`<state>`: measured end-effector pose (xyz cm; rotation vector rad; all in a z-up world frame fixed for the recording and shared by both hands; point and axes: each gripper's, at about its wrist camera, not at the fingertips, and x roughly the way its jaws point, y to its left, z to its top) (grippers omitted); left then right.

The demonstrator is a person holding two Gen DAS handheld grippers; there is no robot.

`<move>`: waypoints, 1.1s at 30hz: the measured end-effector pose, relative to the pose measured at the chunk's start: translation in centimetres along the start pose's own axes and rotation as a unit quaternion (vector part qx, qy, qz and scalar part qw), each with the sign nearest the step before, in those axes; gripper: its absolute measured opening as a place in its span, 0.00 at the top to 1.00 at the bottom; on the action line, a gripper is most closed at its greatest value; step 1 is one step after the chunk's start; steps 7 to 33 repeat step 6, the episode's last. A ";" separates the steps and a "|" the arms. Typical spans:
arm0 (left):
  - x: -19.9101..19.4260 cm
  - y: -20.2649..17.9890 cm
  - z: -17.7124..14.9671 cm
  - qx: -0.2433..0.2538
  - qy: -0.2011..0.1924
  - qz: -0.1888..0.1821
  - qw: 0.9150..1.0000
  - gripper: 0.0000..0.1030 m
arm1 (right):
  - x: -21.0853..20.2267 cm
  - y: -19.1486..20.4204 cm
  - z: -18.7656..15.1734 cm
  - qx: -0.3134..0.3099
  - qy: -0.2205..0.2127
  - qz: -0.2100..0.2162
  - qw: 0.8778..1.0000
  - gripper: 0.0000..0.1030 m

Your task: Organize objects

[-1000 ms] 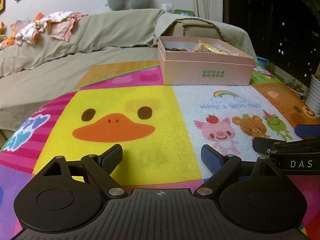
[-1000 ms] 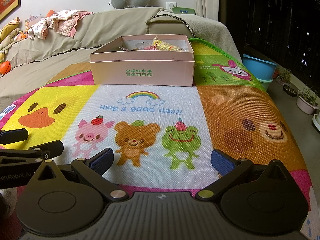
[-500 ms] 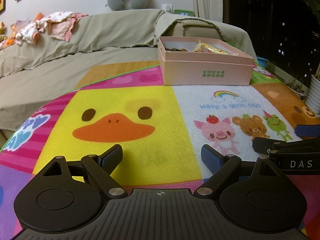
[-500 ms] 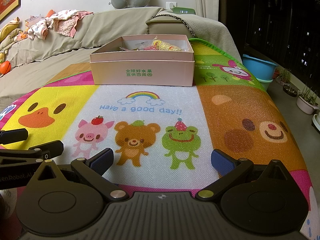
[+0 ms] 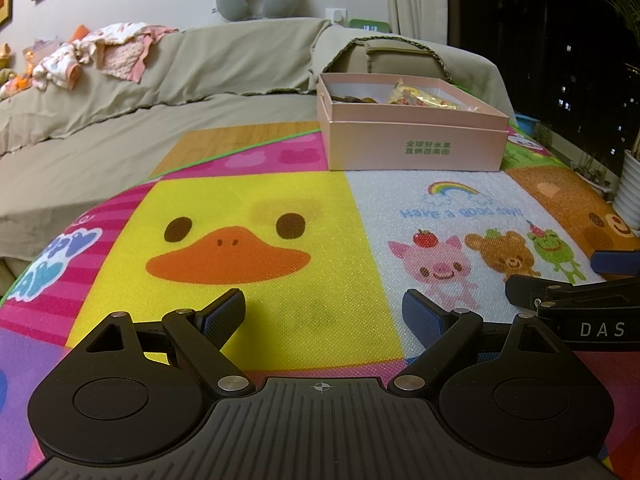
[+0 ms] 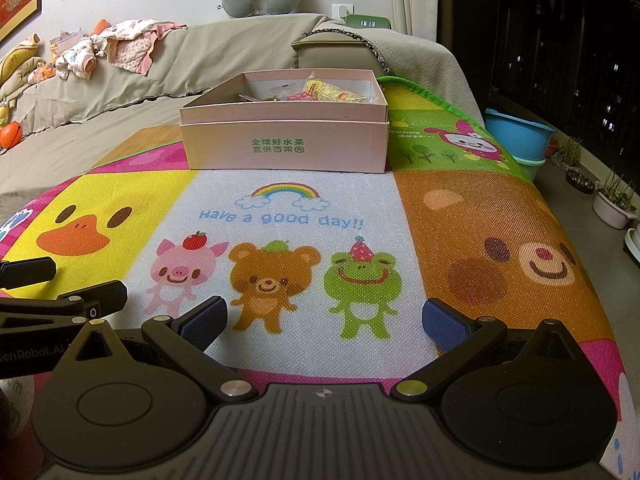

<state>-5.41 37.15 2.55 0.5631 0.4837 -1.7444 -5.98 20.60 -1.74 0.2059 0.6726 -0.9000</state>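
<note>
Left wrist view: left gripper (image 5: 323, 312) spread wide, holding nothing, low over play mat (image 5: 280, 320); pink box (image 5: 412, 136) ahead-right, snack packets (image 5: 420, 98) inside.

Right wrist view: right gripper (image 6: 325, 320) likewise released — box (image 6: 284, 140) straight ahead. Approach above rim, descend vertically onto one packet.

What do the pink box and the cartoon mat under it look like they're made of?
The pink box looks like matte paperboard: thin flat walls, crisp folded edges, green characters printed on its front. The mat seems to be soft foam or plastic with a printed, finely dimpled surface that glints slightly under the light; its exact material can't be confirmed from the look alone.
</note>
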 end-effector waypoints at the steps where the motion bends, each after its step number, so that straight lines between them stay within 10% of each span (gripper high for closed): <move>1: 0.0 0.0 0.0 0.000 0.000 0.000 1.000 0.11 | 0.0 0.0 0.0 0.000 0.000 0.000 1.000 0.00; 33: 0.0 0.1 0.0 -0.004 -0.001 -0.005 1.000 0.12 | 0.0 0.0 0.0 0.000 0.000 0.000 1.000 0.00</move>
